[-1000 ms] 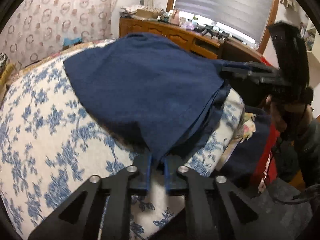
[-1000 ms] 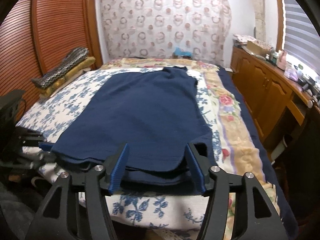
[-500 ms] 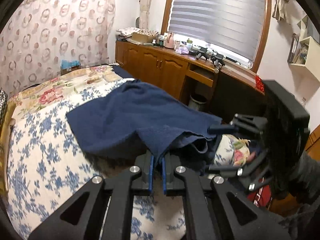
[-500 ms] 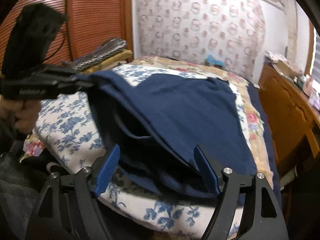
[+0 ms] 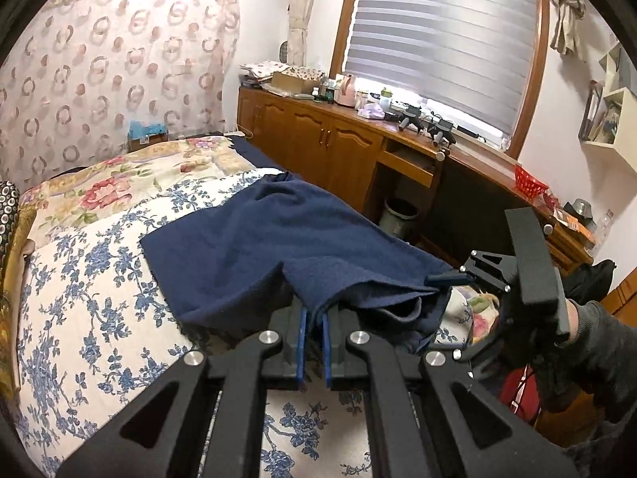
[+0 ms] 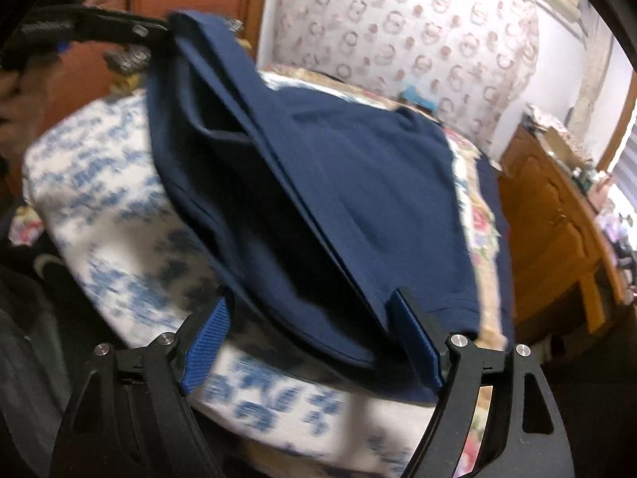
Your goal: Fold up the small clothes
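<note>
A dark navy garment lies on the blue-flowered bed sheet. My left gripper is shut on its near corner and holds that corner up off the bed. In the right wrist view the left gripper sits at the top left, and the navy garment hangs from it in a raised fold. My right gripper stands wide open and tilted, its blue pads either side of the lower hem without pressing on it. From the left wrist view the right gripper is at the garment's right-hand corner.
A wooden cabinet with clutter on top runs along the wall right of the bed, with a waste bin below its desk gap. A person's dark sleeve holds the right gripper. A patterned curtain hangs behind the bed.
The left gripper has lifted the garment's corner, raising a fold. The right gripper has opened wider, rolled to a tilt and sunk toward the lower hem.
</note>
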Motion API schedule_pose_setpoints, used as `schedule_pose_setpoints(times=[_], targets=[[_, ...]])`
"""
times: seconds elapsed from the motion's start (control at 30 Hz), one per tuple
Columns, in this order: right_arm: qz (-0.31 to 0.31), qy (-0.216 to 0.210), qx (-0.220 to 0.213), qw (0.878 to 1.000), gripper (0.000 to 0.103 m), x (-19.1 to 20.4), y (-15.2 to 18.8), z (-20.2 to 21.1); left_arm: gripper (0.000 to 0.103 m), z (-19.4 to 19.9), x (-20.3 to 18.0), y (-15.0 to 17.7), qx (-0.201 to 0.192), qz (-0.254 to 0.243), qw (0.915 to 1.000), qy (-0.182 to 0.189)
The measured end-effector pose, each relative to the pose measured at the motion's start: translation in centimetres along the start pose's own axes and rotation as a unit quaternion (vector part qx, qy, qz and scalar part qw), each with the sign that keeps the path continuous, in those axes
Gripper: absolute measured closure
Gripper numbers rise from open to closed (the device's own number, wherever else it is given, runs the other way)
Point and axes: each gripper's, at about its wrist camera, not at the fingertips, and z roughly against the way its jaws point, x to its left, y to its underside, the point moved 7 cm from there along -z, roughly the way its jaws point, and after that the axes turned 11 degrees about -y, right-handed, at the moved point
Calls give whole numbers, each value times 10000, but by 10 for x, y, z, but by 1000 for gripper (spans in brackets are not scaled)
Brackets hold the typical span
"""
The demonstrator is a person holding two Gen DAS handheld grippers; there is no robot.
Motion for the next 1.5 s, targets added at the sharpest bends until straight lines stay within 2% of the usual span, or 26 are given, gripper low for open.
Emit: schedule_pose_setpoints(times=[0.13,0.17,0.23,0.27,0.3,0.37,0.47,0.6,0.8,0.87,0.97,1.03,1.1,1.2,1.27,1.33,1.4,1.5], targets=[[-215,172,-37,9996,22,-25,2,6,101,5,8,0,-46,127,9999,4],[-211,164,-38,9996,30,-28,1,6,101,6,11,-1,-66,170,9998,-2],[-68,119,-16,9999,55,-32,-4,6,101,7,16,-4,-79,252,9996,39],[2,119,-14,9999,82,-34,-7,6,101,7,19,-5,-83,286,9995,47],[62,99,-38,9999,92,-35,-11,7,101,7,21,-7,-105,300,9995,12],[-10,121,-210,9997,95,-43,-26,15,101,6,26,-14,-164,306,9994,-89],[-146,137,-580,9981,96,-56,-59,27,100,4,39,-25,-219,404,9988,-184],[69,262,-830,9962,96,-73,-104,24,97,-9,62,-41,-233,471,9977,-436],[374,201,-841,9956,96,-107,-170,-25,90,-44,106,-56,-74,638,9952,-731],[362,51,-720,9967,96,-120,-183,-48,80,-52,121,-58,-78,711,9941,-812],[276,-195,-485,9983,96,-138,-193,-83,62,-61,136,-56,-62,752,9930,-912],[130,-303,-418,9986,93,-146,-195,-95,61,-74,143,-51,80,737,9932,-899],[-104,-418,-464,9980,82,-159,-200,-101,61,-88,147,-45,250,705,9928,-938],[-595,-528,-781,9938,69,-182,-218,-100,61,-115,148,-34,571,646,9913,-996],[-915,-404,-991,9900,64,-197,-230,-94,61,-128,147,-29,731,617,9906,-978],[-1116,-93,-1129,9873,64,-212,-236,-83,61,-136,146,-26,816,589,9900,-989],[-1152,-258,-1202,9857,63,-210,-237,-72,61,-143,145,-24,880,565,9895,-993],[-1069,-328,-1156,9870,57,-197,-222,-52,61,-149,142,-22,935,490,9896,-974]])
